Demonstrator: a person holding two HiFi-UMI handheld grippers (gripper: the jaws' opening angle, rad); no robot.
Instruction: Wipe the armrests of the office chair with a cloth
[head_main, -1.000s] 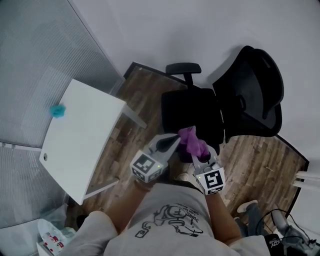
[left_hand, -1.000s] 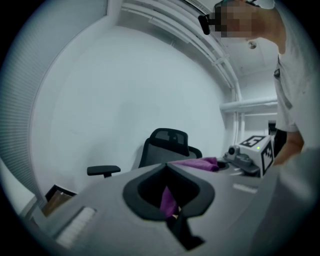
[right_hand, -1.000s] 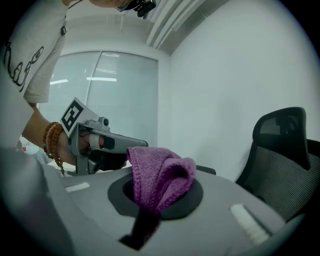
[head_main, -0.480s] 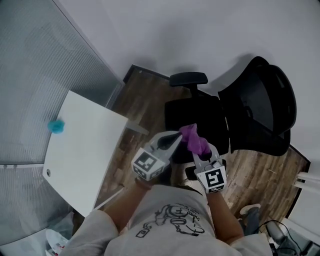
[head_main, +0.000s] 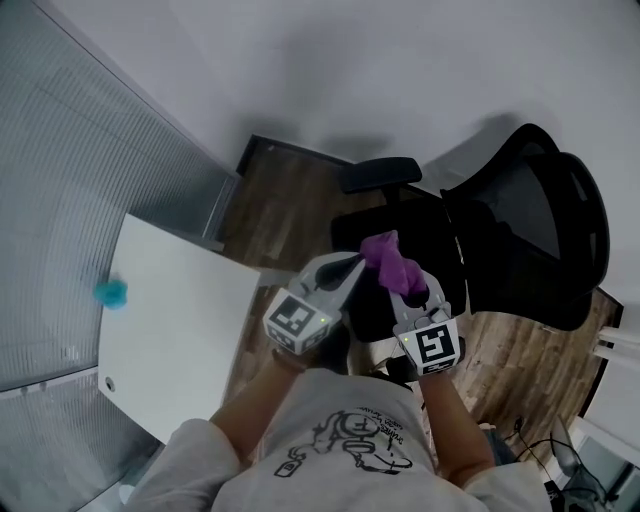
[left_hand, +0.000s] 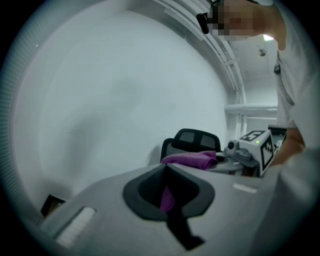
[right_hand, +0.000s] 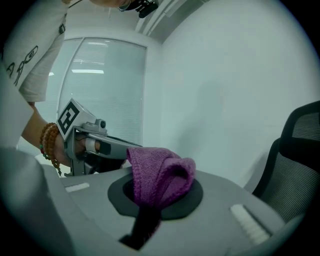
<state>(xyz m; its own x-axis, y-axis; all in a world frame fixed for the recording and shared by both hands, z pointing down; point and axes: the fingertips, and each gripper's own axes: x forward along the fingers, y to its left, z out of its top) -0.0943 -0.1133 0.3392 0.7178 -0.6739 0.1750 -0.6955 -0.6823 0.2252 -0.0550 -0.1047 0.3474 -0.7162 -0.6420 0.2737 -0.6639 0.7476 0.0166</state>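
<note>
Nearer the black mesh office chair (head_main: 520, 235) now, your left gripper (head_main: 352, 267) and right gripper (head_main: 408, 288) both pinch the limp, light purple knitted cloth (head_main: 385, 256); hold its bunched folds.

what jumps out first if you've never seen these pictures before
The purple cloth stands out most: bunched mid-frame in the head view, clamped in the right gripper's jaws, with the left gripper's jaws shut on its other edge. Just beyond sits the black office chair, one armrest toward the wall. At left, a white table has a small teal object at its edge.
</note>
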